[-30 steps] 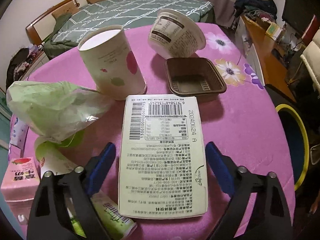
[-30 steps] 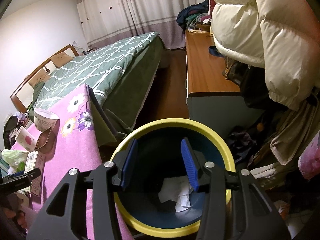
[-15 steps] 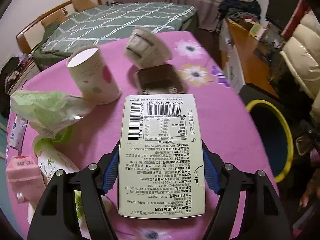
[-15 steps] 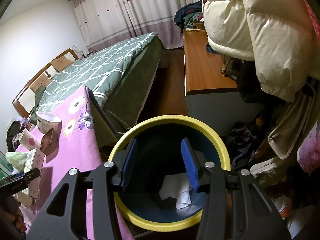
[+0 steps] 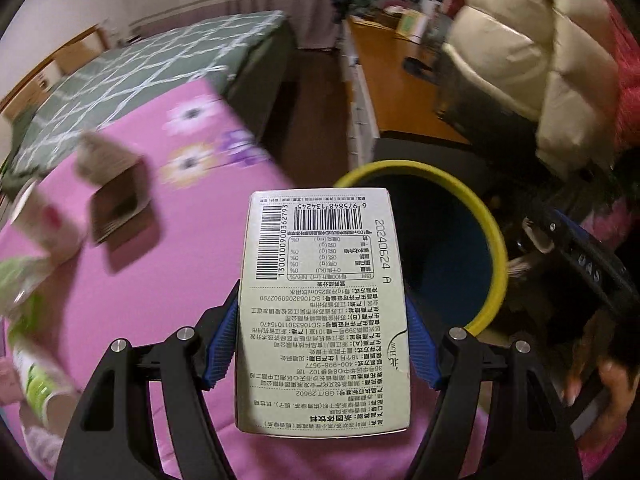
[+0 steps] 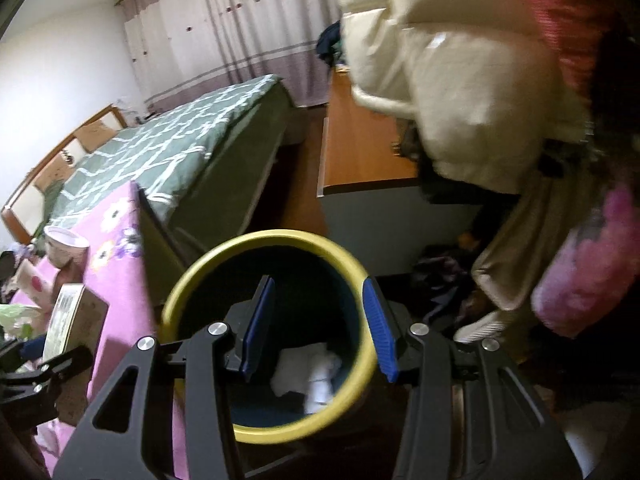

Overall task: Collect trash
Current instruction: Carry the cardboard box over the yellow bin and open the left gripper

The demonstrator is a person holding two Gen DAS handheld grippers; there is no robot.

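A pale green drink carton, printed with barcodes and small text, is clamped between the blue pads of my left gripper and hangs above the pink tablecloth near its right edge. Just right of the carton stands a bin with a yellow rim and a dark blue inside. In the right wrist view my right gripper hovers over the bin's yellow rim, open with nothing between its fingers. White crumpled paper lies in the bin. The carton shows at the left edge there.
On the table behind the carton are a brown plastic tray, a tipped paper bowl, a paper cup and a green bag. A bed, a wooden desk and a puffy cream coat surround the bin.
My left gripper closed on the carton, lifted it off the table and swung it right toward the bin. My right gripper shifted slightly over the bin and stayed open.
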